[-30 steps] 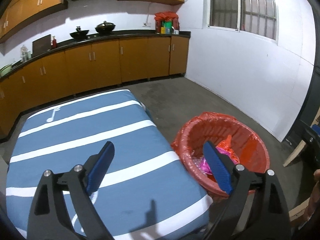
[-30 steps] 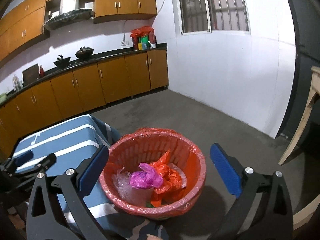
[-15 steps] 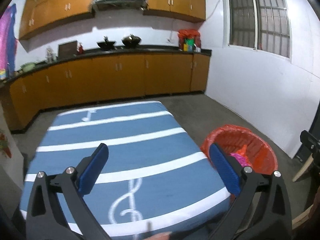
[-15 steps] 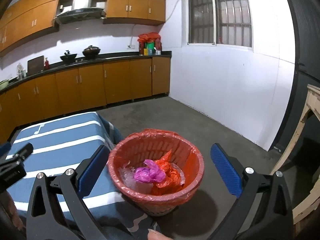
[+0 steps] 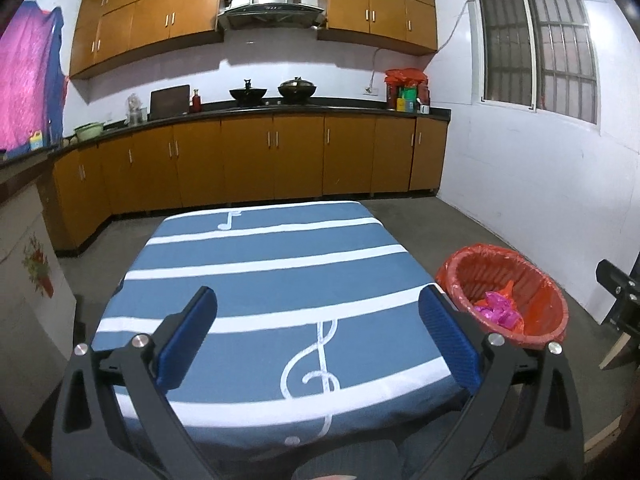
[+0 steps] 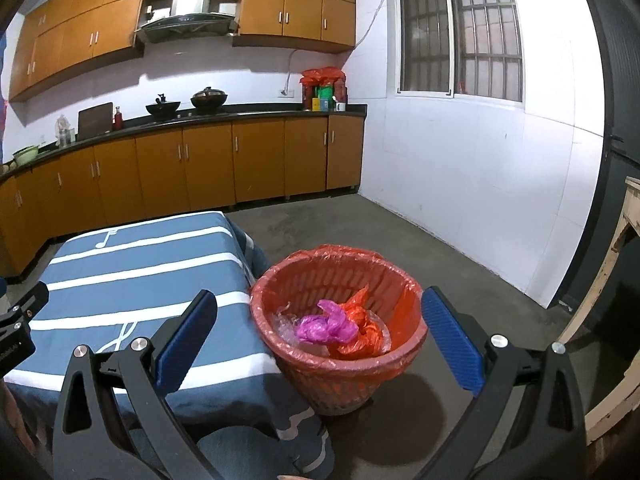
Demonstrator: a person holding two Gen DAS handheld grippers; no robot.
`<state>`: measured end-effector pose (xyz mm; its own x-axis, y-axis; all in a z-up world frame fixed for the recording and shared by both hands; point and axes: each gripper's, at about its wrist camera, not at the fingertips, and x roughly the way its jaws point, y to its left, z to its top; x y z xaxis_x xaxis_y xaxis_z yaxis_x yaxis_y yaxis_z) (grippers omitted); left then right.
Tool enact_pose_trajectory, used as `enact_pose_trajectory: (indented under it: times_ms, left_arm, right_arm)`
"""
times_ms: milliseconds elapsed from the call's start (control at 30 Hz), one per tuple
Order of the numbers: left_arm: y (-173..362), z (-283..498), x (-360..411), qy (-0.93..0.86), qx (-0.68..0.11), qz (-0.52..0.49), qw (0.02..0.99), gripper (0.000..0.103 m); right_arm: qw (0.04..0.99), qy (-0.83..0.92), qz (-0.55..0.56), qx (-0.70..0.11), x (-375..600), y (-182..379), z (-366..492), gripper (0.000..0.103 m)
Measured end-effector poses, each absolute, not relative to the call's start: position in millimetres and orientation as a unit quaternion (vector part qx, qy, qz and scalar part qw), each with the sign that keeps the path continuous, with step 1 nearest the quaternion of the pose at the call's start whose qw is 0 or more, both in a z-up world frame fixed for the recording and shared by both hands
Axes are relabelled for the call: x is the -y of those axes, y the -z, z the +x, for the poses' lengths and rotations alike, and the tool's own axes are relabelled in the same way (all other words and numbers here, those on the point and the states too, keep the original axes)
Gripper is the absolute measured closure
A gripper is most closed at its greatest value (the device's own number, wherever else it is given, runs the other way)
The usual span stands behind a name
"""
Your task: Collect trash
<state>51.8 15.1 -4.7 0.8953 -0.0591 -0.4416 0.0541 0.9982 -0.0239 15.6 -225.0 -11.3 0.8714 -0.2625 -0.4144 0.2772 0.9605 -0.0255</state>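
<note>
Both tools wide apart and empty: left gripper (image 5: 318,336) spread over the blue cloth-covered table with white stripes and music notes (image 5: 264,272), grasping nothing; right gripper (image 6: 318,334) likewise released, framing the round red plastic basket lined with a red bag (image 6: 394,280) without touching it.

Trash already inside the basket: a crumpled magenta plastic bag (image 6: 324,326) lying against a crumpled orange-red plastic bag (image 6: 360,322), with some clear film (image 6: 282,326) beneath. Probably dropped there on purpose, basket standing on the grey concrete floor (image 6: 360,224) just beside the table's edge for short reach from the tabletop. No loose litter visible on the cloth, hence likely little left to gather here.

Basket upright, mouth facing up, axis vertical, walls flaring toward the rim. Magenta bag with no clear long axis, only a twisted tail pointing up and toward the far rim; orange-red bag with a peak pointing upward.
</note>
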Motion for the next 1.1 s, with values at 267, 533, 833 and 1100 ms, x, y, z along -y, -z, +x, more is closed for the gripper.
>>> enact_pose_trajectory:
  times_ms: [267,533,833,1100]
  left_arm:
    - [2,29,-16,0.023,-0.210,0.001,0.977,0.004]
    - [2,14,-14,0.017,-0.205,0.001,0.979,0.004]
    - [4,9,-15,0.016,-0.205,0.000,0.979,0.004]
    - [5,1,-13,0.017,-0.203,-0.003,0.979,0.004]
  right_arm:
    - [0.967,0.138,0.018,-0.212,219,13,4,0.002]
    - [0.966,0.137,0.022,-0.219,212,19,-3,0.002]
    - [0.964,0.136,0.026,-0.225,211,22,-8,0.002]
    - [0.964,0.135,0.028,-0.225,210,21,-10,0.002]
